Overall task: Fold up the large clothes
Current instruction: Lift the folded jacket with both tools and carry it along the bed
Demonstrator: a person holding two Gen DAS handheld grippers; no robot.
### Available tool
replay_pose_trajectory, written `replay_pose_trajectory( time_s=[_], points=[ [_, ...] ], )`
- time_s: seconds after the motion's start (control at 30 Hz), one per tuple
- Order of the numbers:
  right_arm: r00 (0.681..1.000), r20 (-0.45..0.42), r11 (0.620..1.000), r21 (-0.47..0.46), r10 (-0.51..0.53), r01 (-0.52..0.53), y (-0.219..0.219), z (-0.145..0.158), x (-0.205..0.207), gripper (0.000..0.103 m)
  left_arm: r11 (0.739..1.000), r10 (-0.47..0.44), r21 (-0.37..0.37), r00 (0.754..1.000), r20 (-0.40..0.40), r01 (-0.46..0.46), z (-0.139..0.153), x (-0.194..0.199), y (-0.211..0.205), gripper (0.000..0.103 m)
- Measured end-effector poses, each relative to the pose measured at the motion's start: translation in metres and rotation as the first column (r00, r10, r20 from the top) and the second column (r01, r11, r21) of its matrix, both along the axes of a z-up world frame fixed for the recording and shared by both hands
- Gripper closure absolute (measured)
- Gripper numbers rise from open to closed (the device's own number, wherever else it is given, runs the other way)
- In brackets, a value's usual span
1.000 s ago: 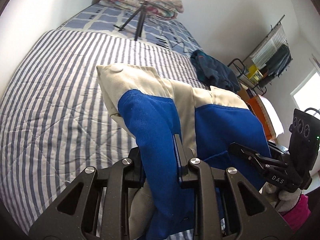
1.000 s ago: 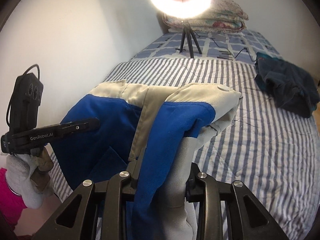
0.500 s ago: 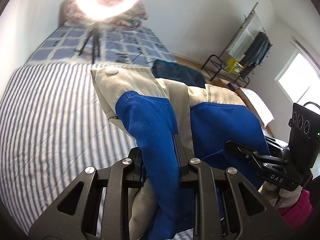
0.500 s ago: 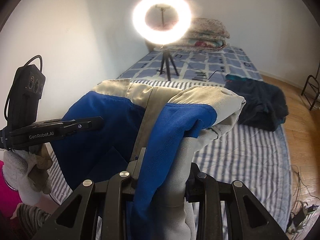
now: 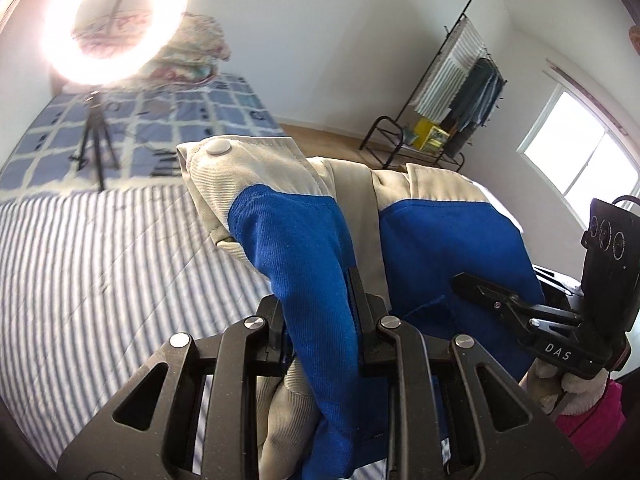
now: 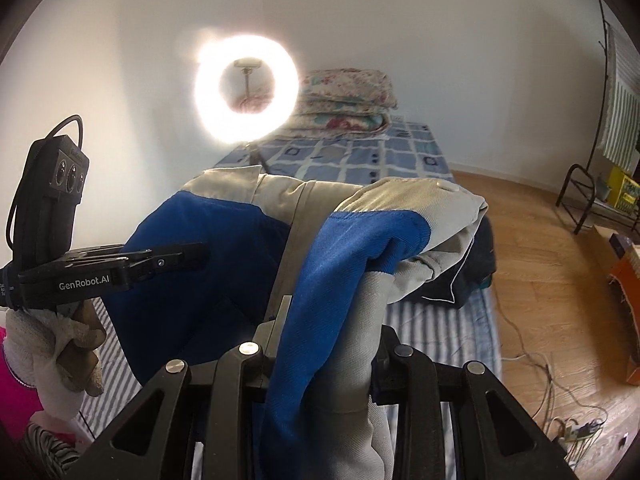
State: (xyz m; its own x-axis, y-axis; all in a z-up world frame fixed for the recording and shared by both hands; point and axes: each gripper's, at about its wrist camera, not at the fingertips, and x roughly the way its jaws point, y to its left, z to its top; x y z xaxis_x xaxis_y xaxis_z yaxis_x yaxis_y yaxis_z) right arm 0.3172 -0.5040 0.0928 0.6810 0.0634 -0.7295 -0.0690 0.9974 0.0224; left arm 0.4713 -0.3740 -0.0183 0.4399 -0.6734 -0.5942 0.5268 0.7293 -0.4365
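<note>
A blue and beige garment with a round snap button hangs between my two grippers, lifted above the striped bed. My left gripper is shut on one bunched edge of it. My right gripper is shut on the other edge of the garment. Each gripper shows in the other's view: the right one at the right side, the left one at the left side. The lower part of the garment is hidden behind the gripper bodies.
A lit ring light on a tripod stands on the bed, with folded quilts behind it. A dark garment lies on the bed's right side. A clothes rack and wooden floor with cables are to the right.
Both grippers have risen and tilted upward with the garment. The views now show more wall, ring light and room and less bed. The grip on the garment is unchanged.
</note>
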Motion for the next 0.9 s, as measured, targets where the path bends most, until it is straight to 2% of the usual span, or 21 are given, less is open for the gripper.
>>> replay_pose_trajectory(
  time_s=[0.2, 0.5, 0.7, 0.9],
  points=[
    [0.999, 0.022, 0.999, -0.022, -0.046, 0.047, -0.048, 0.007, 0.047, 0.074, 0.999, -0.045, -0.010, 0.999, 0.026, 0.045, -0.002, 0.059, -0.055, 0.082],
    [0.996, 0.021, 0.995, -0.060, -0.084, 0.085, -0.095, 0.000, 0.129, 0.074, 0.999, -0.047, -0.013, 0.998, 0.033, 0.047, -0.017, 0.137, -0.106, 0.082],
    [0.996, 0.020, 0.995, -0.055, -0.088, 0.089, -0.124, -0.013, 0.182, 0.075, 0.999, -0.050, 0.009, 0.998, 0.049, 0.050, -0.027, 0.182, -0.137, 0.082],
    [0.995, 0.020, 0.995, -0.030, -0.097, 0.098, -0.148, -0.040, 0.233, 0.075, 0.999, -0.037, 0.008, 0.998, 0.041, 0.037, -0.045, 0.230, -0.157, 0.082]
  ],
)
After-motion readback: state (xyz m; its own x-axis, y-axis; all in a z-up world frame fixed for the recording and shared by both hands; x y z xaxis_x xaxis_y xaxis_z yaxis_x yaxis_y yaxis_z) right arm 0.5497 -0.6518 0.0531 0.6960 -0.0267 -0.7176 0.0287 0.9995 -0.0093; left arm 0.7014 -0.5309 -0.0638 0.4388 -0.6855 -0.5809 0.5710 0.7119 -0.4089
